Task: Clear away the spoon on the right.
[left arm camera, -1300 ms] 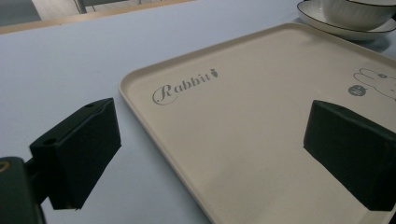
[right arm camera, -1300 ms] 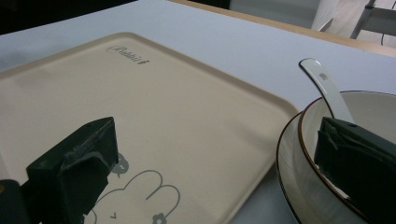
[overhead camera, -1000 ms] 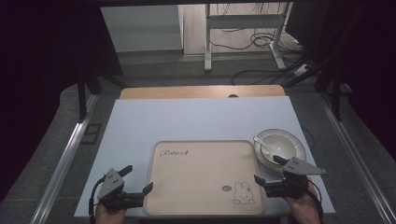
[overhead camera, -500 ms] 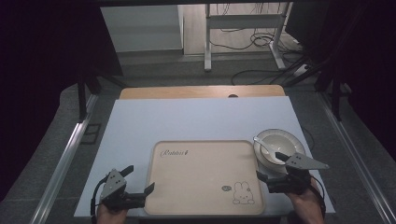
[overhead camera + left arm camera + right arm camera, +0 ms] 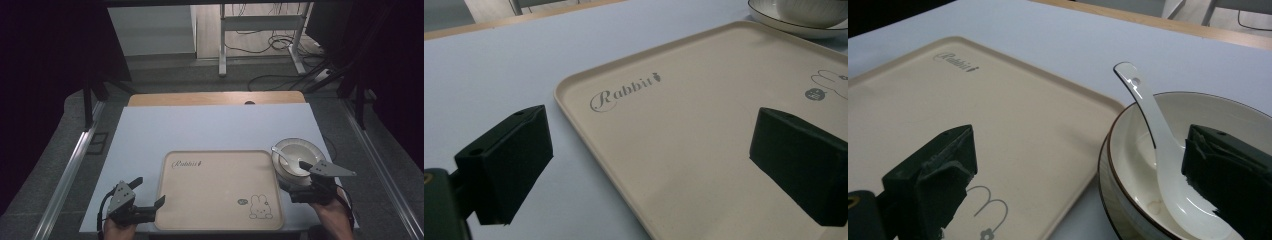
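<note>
Tongs close in on bowl beside the rabbit tray

Right tongs (image 5: 1073,185), wide open and empty, straddle the bowl (image 5: 1228,120) rim at the counter's right; left tongs (image 5: 142,200) gape at the tray (image 5: 215,200) edge. Next: grip the rim.

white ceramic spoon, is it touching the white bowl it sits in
Touching: the right gripper view shows the white ceramic spoon lying inside the white bowl, handle leaning on its rim.
</note>
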Available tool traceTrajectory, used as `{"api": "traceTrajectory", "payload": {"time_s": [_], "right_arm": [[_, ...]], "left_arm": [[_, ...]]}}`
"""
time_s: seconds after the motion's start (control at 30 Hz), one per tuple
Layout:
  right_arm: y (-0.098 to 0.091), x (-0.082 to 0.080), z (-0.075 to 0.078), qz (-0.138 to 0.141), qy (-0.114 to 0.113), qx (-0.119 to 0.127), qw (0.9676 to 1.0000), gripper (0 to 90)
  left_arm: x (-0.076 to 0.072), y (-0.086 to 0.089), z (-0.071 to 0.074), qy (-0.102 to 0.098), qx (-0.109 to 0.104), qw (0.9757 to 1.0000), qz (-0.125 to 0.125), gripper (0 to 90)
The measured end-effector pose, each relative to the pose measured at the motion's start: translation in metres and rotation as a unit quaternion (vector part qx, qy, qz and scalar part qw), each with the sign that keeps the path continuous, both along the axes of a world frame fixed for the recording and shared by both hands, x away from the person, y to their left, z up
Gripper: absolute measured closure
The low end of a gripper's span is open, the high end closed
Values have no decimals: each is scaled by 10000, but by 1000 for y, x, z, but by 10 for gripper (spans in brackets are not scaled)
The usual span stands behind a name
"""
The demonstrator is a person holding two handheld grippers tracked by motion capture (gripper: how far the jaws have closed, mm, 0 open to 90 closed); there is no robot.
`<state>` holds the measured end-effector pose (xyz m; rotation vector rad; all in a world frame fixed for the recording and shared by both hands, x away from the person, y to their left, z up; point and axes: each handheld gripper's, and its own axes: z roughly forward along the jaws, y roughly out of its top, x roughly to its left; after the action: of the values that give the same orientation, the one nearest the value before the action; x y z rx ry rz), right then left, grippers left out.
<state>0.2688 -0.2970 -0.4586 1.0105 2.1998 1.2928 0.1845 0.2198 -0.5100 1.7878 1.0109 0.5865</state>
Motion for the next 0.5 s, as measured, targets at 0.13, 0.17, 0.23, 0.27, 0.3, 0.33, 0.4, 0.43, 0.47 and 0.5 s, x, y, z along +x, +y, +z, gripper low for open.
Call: {"api": "traceTrajectory", "payload": {"time_s": [0.13, 0.17, 0.23, 0.27, 0.3, 0.33, 0.4, 0.43, 0.47, 0.5], "right_arm": [[0, 2, 2, 40, 45, -89, 9999, 0], [0, 3, 3, -3, 46, -123, 9999, 0], [0, 4, 3, -40, 56, -181, 9998, 0], [0, 6, 4, -26, 122, -223, 9997, 0], [0, 7, 4, -25, 146, -236, 9996, 0], [-1, 7, 4, -29, 151, -269, 9995, 0], [-1, 9, 5, -19, 155, -314, 9994, 0], [-1, 10, 5, -10, 172, -339, 9993, 0], [-2, 11, 6, 8, 188, -351, 9992, 0], [-3, 12, 6, 28, 221, -355, 9991, 0]], "left_arm": [[0, 0, 0, -5, 10, 10000, 13, 35], [0, 0, 0, -9, 8, 10000, 19, 35], [0, 0, 0, -10, 1, 10000, 23, 34], [0, 0, 0, -13, -2, 10000, 28, 35], [0, 1, 0, -12, 3, 10000, 30, 35], [0, 1, 0, -9, 1, 10000, 31, 35], [0, 0, 0, -1, 16, 10000, 29, 35], [0, 0, 0, 1, 19, 10000, 27, 35], [0, 0, 0, 3, 20, 10000, 27, 35], [0, 0, 0, 5, 23, 10000, 26, 35]]}}
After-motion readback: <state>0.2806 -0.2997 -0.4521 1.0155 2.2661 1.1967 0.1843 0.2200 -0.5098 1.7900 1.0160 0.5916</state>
